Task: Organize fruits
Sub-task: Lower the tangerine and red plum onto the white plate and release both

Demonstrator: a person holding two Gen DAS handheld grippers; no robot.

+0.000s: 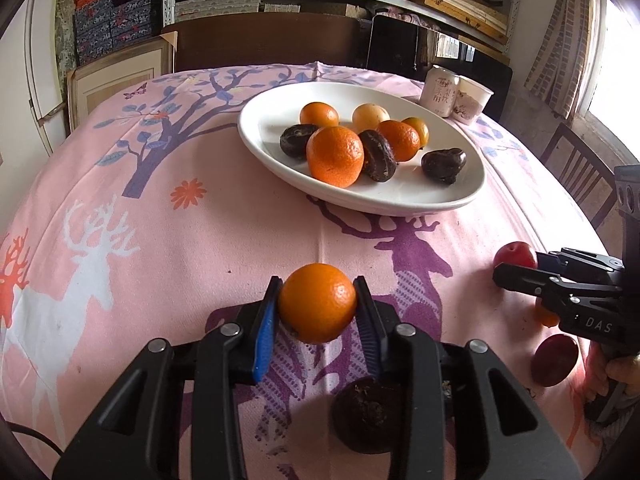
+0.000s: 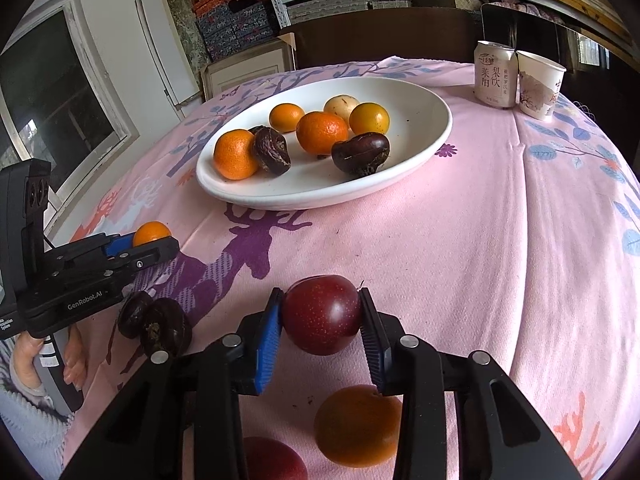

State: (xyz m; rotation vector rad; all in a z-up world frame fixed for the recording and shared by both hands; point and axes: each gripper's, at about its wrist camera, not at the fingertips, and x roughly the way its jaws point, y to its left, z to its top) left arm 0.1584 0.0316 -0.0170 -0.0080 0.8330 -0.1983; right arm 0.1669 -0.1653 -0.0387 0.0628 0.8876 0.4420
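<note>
My left gripper (image 1: 317, 306) is shut on an orange (image 1: 317, 307) and holds it just above the pink tablecloth, in front of the white oval plate (image 1: 272, 118). My right gripper (image 2: 322, 316) is shut on a red plum (image 2: 322, 314), also short of the plate (image 2: 424, 100). The plate holds several oranges, dark wrinkled fruits and a pale fruit. Each gripper shows in the other's view: the right one (image 1: 516, 270) at the right edge, the left one (image 2: 160, 240) at the left.
Loose on the cloth: a dark fruit (image 1: 366, 416) under my left gripper, two dark fruits (image 2: 156, 326), an orange (image 2: 358, 424) and a red plum (image 2: 272, 460) under my right gripper. A drink can (image 2: 494, 74) and paper cup (image 2: 540, 84) stand behind the plate.
</note>
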